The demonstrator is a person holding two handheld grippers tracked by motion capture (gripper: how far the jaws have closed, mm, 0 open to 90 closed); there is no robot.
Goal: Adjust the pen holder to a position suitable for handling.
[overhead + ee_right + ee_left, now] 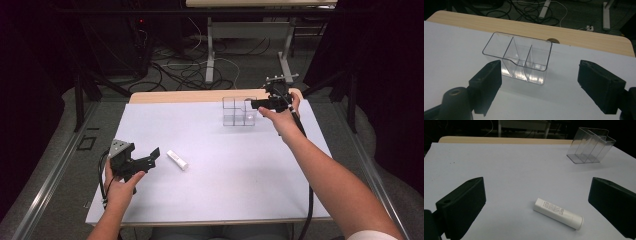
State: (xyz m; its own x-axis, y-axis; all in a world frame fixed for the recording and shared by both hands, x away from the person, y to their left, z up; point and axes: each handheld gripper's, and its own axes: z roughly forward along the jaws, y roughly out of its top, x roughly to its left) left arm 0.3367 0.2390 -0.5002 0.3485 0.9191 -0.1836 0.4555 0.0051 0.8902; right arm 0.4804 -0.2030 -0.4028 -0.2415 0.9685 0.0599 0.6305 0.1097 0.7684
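Observation:
A white tube with small print lies flat on the white mat, left of the middle. My left gripper hovers just to its left, open. In the left gripper view the tube lies ahead between the wide-apart jaws of the left gripper, touching neither. A clear plastic organizer with three empty compartments stands at the far edge of the mat. My right gripper is held beside its right end, a little above the mat. In the right gripper view the organizer stands just ahead of the open right gripper, which holds nothing.
The white mat covers most of a wooden table, whose bare strip shows at the far edge with a round cable hole. Beyond it are floor cables and another table's legs. Dark frames stand at both sides.

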